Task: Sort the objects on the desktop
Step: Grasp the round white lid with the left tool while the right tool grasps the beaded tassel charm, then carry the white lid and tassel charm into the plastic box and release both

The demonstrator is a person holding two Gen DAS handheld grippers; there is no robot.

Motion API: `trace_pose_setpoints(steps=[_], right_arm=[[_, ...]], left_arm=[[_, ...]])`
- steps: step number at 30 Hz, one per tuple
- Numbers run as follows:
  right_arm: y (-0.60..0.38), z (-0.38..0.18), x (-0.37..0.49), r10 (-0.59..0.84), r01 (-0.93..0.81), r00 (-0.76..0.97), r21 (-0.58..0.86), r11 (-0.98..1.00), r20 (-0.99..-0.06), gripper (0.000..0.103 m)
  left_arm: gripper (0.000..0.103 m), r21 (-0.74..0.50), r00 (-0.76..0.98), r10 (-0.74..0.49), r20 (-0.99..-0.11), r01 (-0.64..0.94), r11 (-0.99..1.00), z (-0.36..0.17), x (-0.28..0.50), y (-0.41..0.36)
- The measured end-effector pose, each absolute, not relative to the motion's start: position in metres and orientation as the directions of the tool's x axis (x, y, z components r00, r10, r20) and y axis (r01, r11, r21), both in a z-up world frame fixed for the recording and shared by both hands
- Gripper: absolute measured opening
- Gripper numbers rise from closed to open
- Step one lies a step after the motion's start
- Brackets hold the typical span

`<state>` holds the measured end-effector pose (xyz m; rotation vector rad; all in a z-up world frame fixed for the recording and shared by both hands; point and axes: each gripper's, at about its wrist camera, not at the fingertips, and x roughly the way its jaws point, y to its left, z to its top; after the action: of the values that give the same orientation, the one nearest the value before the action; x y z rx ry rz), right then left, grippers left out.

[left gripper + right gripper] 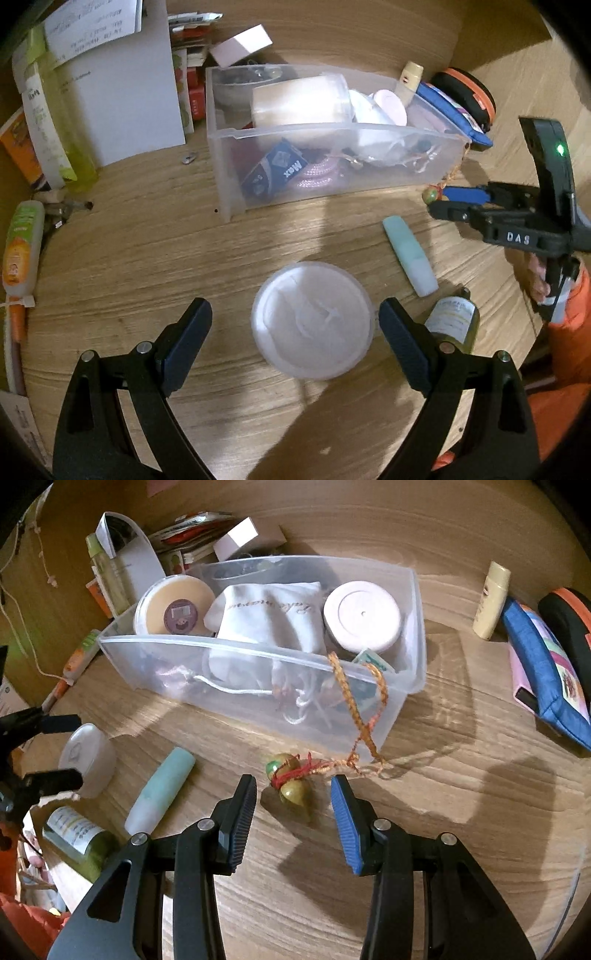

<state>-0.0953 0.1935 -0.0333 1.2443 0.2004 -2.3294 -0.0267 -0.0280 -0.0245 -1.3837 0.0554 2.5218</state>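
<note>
While wide open, right gripper (293, 812) above charm (291, 784).

A private home is indicated, most likely a bedroom or study desk. A wood-grain desktop (424, 812) is seen crowded with personal care goods: lotion bottles (55, 122), a cream jar (362, 616), a cosmetic tube (160, 788). A clear plastic organiser bin (415, 635) is filled with toiletries and a drawstring pouch (269, 616), and papers (122, 85) are propped behind.

Bin (332, 192) contents blurred behind wall
</note>
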Motion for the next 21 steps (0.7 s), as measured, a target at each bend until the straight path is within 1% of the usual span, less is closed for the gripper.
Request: trace_pose_setpoints(steps=[2, 3, 5, 6, 7, 8, 9, 10, 12, 17, 21], right_arm=[[0.191, -0.033, -0.097, -0.347, 0.479, -0.467, 0.097, -0.872, -0.813, 0.038], [0.19, -0.033, -0.098, -0.348, 0.478, -0.468, 0.098, -0.873, -0.813, 0.036], [0.188, -0.033, -0.098, -0.346, 0.479, -0.471, 0.095, -0.873, -0.811, 0.021], [0.187, -0.032, -0.098, -0.347, 0.481, -0.47, 0.094, -0.872, -0.812, 0.02], [0.187, -0.032, -0.098, -0.354, 0.484, -0.467, 0.101, -0.869, -0.81, 0.02], [0.188, -0.031, -0.097, -0.358, 0.484, -0.47, 0.103, -0.869, -0.807, 0.02], [0.188, -0.029, -0.095, -0.362, 0.485, -0.477, 0.103, -0.868, -0.801, 0.02], [0.189, -0.026, -0.094, -0.368, 0.488, -0.483, 0.104, -0.866, -0.794, 0.02], [0.191, -0.019, -0.09, -0.383, 0.492, -0.495, 0.112, -0.863, -0.78, 0.02], [0.193, 0.002, -0.076, -0.421, 0.515, -0.53, 0.115, -0.849, -0.736, 0.02], [0.195, 0.02, -0.069, -0.462, 0.531, -0.552, 0.135, -0.836, -0.694, 0.02]], left_arm=[[0.093, -0.071, -0.509, 0.193, -0.839, -0.249, -0.966, -0.029, -0.027, -0.024], [0.093, -0.066, -0.506, 0.187, -0.842, -0.246, -0.967, -0.032, -0.027, -0.022], [0.092, -0.057, -0.504, 0.175, -0.845, -0.241, -0.969, -0.036, -0.029, -0.02], [0.092, -0.046, -0.508, 0.165, -0.845, -0.238, -0.97, -0.039, -0.03, -0.02], [0.089, -0.04, -0.513, 0.158, -0.843, -0.233, -0.972, -0.04, -0.031, -0.019], [0.08, -0.043, -0.517, 0.162, -0.841, -0.235, -0.971, -0.04, -0.031, -0.019], [0.074, -0.038, -0.528, 0.159, -0.834, -0.232, -0.972, -0.039, -0.03, -0.019], [0.065, -0.035, -0.532, 0.158, -0.832, -0.233, -0.972, -0.037, -0.03, -0.02], [0.065, -0.027, -0.547, 0.141, -0.825, -0.211, -0.977, -0.035, -0.031, -0.024], [0.065, -0.066, -0.562, 0.15, -0.814, -0.167, -0.984, -0.03, -0.034, -0.036], [0.065, -0.084, -0.61, 0.157, -0.777, -0.147, -0.986, -0.01, -0.033, -0.041]])
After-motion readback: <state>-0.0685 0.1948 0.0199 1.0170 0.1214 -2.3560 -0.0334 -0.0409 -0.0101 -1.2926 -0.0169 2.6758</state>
